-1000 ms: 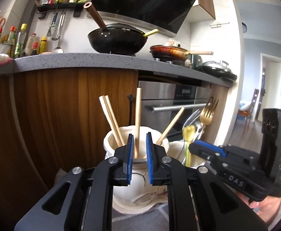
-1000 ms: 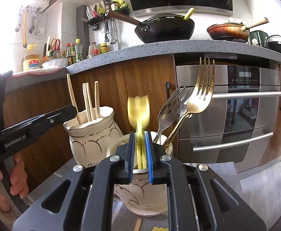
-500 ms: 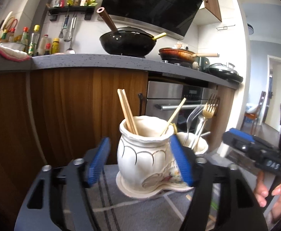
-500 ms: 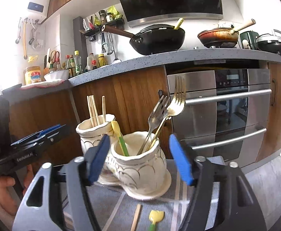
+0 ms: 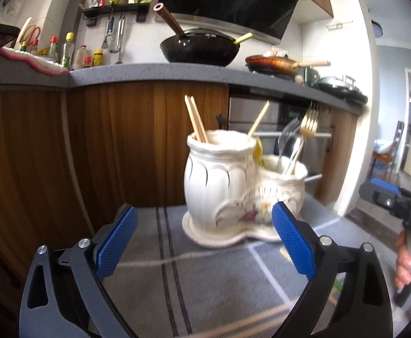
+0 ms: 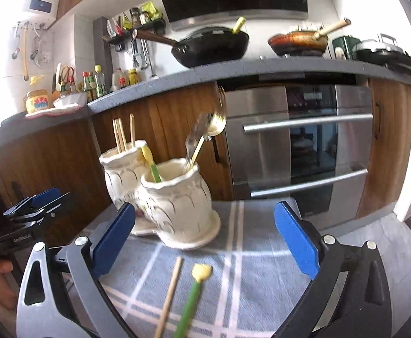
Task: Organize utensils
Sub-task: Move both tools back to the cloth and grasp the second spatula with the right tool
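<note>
Two joined holders (image 6: 177, 205) on cloth (image 6: 247, 267), w/ cabinets behind. Chopsticks (image 6: 120, 135) in left pot; forks (image 6: 202, 140) & spoon (image 6: 150, 166) in right. Loose chopstick (image 6: 171, 290) left of loose spoon (image 6: 195, 293), in front.

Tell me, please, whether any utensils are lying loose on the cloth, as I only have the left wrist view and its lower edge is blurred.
Observer: Yes, the right wrist view shows a wooden chopstick lying on the grey cloth in front of the ceramic holder.
Operator: Is that the only loose piece?
Observer: No, a green-handled utensil with a yellow head lies just to the right of it.
Operator: Is the right gripper holding anything?
Observer: No, the right gripper is open and empty, its fingers spread wide.
</note>
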Motion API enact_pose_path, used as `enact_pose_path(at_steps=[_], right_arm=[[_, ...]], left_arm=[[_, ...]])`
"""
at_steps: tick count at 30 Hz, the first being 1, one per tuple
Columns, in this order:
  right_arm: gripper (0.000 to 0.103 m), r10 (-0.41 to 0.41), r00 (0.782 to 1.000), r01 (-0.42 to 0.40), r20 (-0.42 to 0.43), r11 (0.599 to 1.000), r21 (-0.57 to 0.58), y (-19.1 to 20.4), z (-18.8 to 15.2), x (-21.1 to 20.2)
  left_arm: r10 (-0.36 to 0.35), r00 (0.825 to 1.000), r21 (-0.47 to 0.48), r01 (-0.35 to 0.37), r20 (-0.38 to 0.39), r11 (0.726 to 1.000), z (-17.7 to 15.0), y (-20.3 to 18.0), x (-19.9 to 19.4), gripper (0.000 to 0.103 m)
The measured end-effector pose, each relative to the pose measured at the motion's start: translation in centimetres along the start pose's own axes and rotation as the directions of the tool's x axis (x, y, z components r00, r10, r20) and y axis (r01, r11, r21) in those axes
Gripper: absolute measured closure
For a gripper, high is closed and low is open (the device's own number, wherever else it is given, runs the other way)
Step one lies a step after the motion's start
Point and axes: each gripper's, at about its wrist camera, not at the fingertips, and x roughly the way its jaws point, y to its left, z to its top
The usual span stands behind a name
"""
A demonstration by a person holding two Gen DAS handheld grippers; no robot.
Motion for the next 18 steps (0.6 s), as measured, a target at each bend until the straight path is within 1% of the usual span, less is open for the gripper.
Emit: enact_pose_path(at_steps=[2,5,8,10,12,15,18], right_arm=[[0.005,-0.014,1.0,0.013,-0.027,1.0,-0.016,0.0,-0.3,0.2],[0.005,-0.058,0.995,0.054,-0.084,0.997,-0.057,-0.1,-0.9,0.8],[0.005,-0.082,0.985,0.071,-0.152,0.995,-0.074,-0.6,-1.3,1.6],[0.005,-0.098,0.974,0.083,-0.204,0.993,-0.079,-0.8,-1.7,2.3],[0.005,-0.096,0.966,0.081,-0.242,0.994,-0.073,-0.9,-1.9,2.8],[0.006,-0.088,0.953,0.067,-0.29,0.995,-0.08,-0.6,-2.4,3.6],[0.006,-0.085,0.944,0.055,-0.32,0.993,-0.102,0.1,-2.9,4.1]], left_arm=[[0.004,1.0,0.001,-0.004,-0.031,1.0,-0.5,-0.3,0.1,0.008],[-0.006,0.998,0.003,0.006,-0.07,1.0,-1.0,-0.8,0.4,0.008],[0.0,0.994,0.032,0.004,-0.112,0.999,-1.6,-1.6,0.9,0.008],[-0.002,0.989,0.039,0.008,-0.145,0.999,-1.9,-1.9,1.3,0.007],[-0.008,0.985,0.039,0.015,-0.171,0.999,-2.2,-2.2,1.6,0.007],[-0.01,0.981,0.053,0.02,-0.191,0.998,-2.4,-2.5,2.0,0.007],[-0.004,0.977,0.069,0.019,-0.211,0.997,-2.8,-2.7,2.2,0.007]])
